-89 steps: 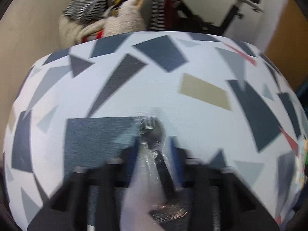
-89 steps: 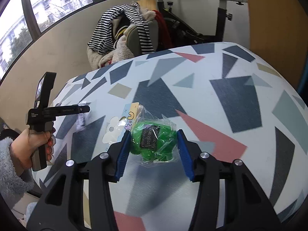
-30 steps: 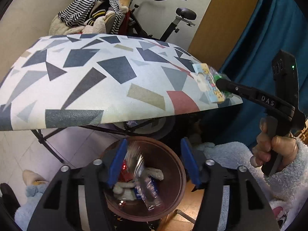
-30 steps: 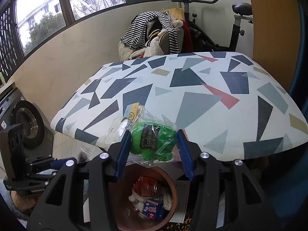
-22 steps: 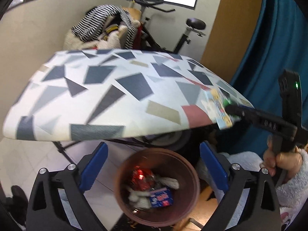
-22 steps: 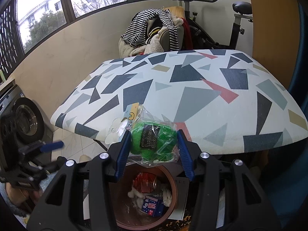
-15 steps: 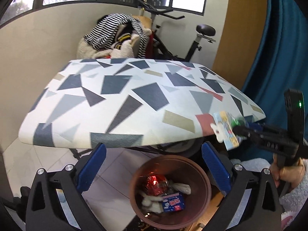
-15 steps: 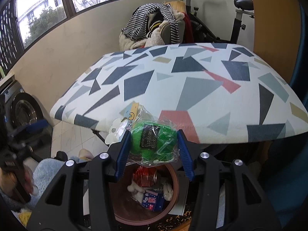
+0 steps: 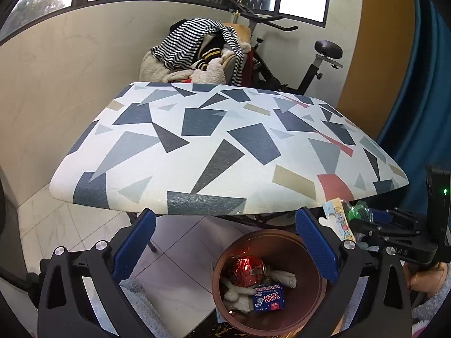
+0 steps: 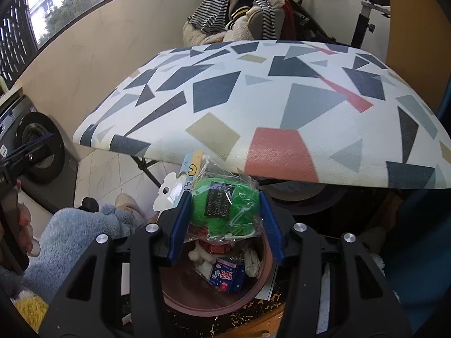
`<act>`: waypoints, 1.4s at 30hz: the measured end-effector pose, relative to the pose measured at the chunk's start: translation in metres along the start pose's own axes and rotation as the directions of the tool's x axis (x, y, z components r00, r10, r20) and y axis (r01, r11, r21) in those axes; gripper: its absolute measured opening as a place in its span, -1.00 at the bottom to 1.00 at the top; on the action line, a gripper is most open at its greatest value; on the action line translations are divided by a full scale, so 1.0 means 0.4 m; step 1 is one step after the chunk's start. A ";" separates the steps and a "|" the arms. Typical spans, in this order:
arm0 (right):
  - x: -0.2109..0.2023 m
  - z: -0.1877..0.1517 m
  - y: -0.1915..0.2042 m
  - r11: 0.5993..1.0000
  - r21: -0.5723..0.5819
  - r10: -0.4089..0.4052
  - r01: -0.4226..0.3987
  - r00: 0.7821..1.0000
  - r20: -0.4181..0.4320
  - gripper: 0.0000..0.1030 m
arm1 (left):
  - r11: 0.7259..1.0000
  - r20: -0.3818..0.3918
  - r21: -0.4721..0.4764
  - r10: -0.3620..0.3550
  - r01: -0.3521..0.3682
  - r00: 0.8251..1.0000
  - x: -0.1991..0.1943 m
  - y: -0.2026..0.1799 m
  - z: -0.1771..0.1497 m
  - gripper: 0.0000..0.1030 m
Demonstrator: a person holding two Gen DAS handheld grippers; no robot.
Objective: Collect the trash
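Now both tools tilt down over the bin.
Right tool clenches a green bagged packet above the brown bin of wrappers; left tool, just released, hangs wide and empty.

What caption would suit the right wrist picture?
Right tongs grip a bagged green ball above a brown bin of trash, beside the patterned table.

A clear packet of green scrubber with a card header hangs above the brown trash bin, which holds a blue carton, red wrapper and white scraps.
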State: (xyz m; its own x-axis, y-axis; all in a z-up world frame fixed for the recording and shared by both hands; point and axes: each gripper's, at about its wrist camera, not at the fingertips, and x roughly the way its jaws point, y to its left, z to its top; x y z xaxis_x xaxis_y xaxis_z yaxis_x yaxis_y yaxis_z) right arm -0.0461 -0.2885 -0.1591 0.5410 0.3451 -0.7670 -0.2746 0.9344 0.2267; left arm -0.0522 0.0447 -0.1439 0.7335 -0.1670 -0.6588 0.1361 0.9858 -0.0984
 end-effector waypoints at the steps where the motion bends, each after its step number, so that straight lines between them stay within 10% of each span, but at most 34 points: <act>1: 0.006 -0.002 0.004 1.000 -0.004 0.002 -0.002 1.000 -0.009 -0.02 | 1.000 0.000 -0.001 0.003 -0.003 1.000 0.000 0.001 0.000 0.88; 7: 0.023 -0.002 0.025 0.999 -0.023 -0.024 0.024 1.000 -0.009 0.10 | 1.000 0.008 0.004 0.027 -0.027 1.000 0.000 -0.004 0.009 0.88; 14: -0.023 0.023 0.040 0.994 -0.054 -0.094 0.097 0.994 0.063 0.89 | 0.996 0.064 0.027 0.082 -0.084 0.995 -0.015 -0.023 0.062 0.89; 29: -0.271 0.202 0.036 0.976 -0.030 -0.199 0.217 0.937 0.288 0.89 | 0.981 0.321 0.119 0.109 -0.155 0.941 -0.192 -0.095 0.262 0.89; 42: -0.399 0.281 0.026 0.979 -0.030 -0.180 0.201 0.924 0.338 0.89 | 0.989 0.291 0.098 0.078 -0.111 0.954 -0.210 -0.109 0.287 0.89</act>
State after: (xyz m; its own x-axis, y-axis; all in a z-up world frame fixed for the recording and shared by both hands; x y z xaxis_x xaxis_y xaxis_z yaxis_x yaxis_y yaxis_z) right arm -0.0460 -0.3238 0.0330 0.8180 0.1807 -0.5461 -0.1840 0.9817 0.0493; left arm -0.0432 0.0137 0.0014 0.9038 -0.0873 -0.4190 0.1184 0.9918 0.0488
